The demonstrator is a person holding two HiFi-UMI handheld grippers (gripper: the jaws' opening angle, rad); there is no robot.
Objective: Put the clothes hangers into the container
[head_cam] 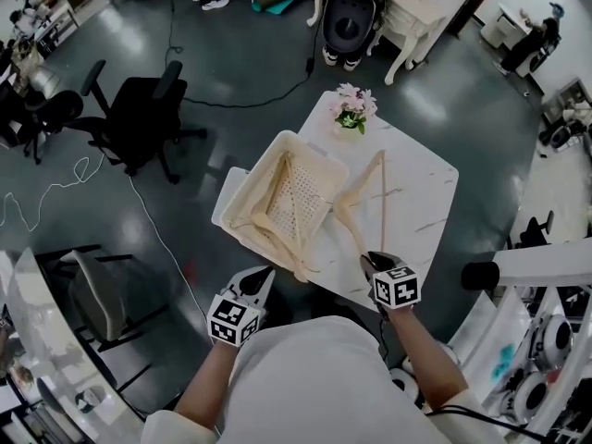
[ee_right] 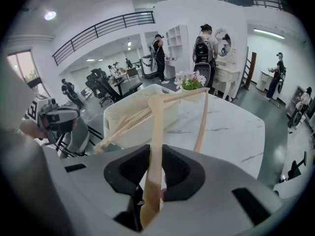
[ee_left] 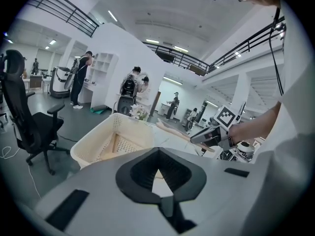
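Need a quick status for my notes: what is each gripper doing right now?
Left gripper: closed, empty.
Right gripper: closed on a wooden hanger.

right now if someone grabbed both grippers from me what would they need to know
Left gripper: jaws together, empty, by the basket's near corner.
Right gripper: shut on one end of a wooden hanger, held over the white table, right of the basket.
Cream basket: holds several hangers, some poking over its near rim.
Done: those hangers are in.
Left: put the held hanger into the basket; I see no other loose one.
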